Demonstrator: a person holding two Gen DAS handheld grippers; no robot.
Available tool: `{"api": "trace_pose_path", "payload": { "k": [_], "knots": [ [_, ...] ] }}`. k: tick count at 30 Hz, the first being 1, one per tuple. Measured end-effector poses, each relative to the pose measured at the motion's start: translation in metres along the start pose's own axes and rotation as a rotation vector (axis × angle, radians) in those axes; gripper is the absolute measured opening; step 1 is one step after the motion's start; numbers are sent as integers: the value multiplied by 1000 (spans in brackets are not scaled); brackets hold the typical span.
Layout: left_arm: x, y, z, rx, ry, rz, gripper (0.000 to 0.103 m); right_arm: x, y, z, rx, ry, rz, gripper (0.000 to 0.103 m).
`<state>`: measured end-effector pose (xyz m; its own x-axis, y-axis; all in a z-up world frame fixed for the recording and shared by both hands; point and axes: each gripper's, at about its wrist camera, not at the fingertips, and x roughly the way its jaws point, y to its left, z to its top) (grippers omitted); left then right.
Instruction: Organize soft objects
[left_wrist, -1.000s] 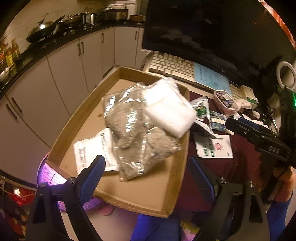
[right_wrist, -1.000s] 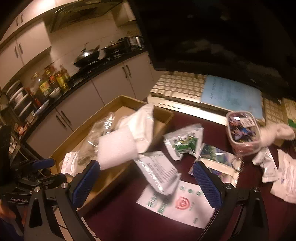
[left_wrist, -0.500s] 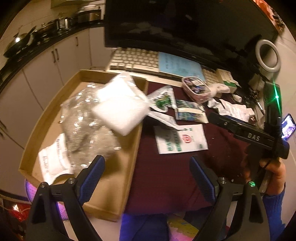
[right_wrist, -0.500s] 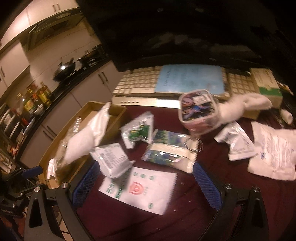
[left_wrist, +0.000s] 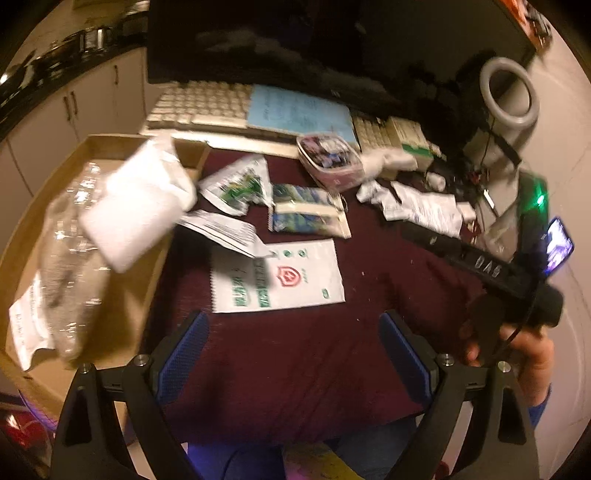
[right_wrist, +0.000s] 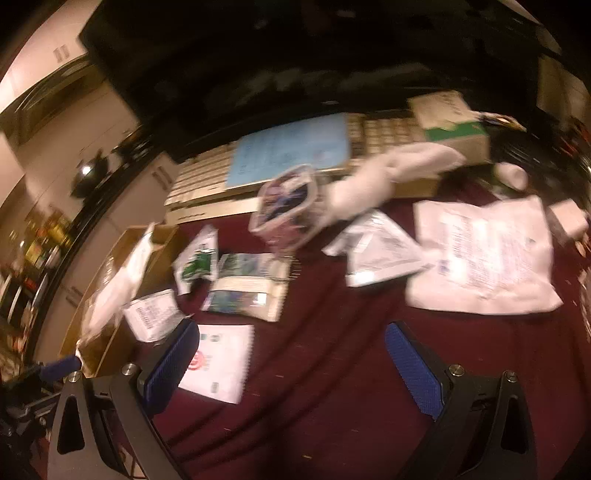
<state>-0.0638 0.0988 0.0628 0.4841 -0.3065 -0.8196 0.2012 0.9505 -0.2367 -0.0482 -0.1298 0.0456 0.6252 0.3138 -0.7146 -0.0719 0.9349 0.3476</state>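
Left to right, taking the cardboard tray (left_wrist: 94, 146) as landmark. Inside it lie a grey foil-wrapped bag (left_wrist: 68, 258) and, overhanging its right wall, a white padded pouch (left_wrist: 136, 210), presumably gathered there as sorted soft goods. Just right of the tray, on the maroon cloth (left_wrist: 295, 354), unsorted packets remain: a white shield-printed sachet (left_wrist: 277, 275), a green-and-white packet (left_wrist: 240, 184) and a blue-green pack (left_wrist: 306, 214). Farther right stands a clear lidded tub (left_wrist: 328, 162), a likely obstacle. The left gripper (left_wrist: 295, 354) and right gripper (right_wrist: 291, 358) both hover wide apart, empty.
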Motion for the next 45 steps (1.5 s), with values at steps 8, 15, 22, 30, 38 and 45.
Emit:
{"api": "trace_pose_path", "payload": {
  "k": [8, 15, 22, 30, 38, 45],
  "knots": [
    [20, 12, 12, -75, -17, 15, 93, -13, -32, 2, 58, -22, -71, 102],
    [38, 23, 39, -140, -23, 54, 70, -10, -31, 1, 53, -19, -39, 102],
    [73, 36, 39, -229, 16, 60, 60, -2, -26, 7, 25, -11, -43, 102],
    [75, 41, 47, -275, -36, 69, 46, 5, -32, 23, -20, -7, -82, 102],
    [79, 33, 46, -212, -36, 58, 25, 41, -28, 55, -105, 44, -130, 86],
    [68, 18, 32, -125, -38, 37, 25, 67, -34, 51, -112, 73, -173, 57]
  ]
}}
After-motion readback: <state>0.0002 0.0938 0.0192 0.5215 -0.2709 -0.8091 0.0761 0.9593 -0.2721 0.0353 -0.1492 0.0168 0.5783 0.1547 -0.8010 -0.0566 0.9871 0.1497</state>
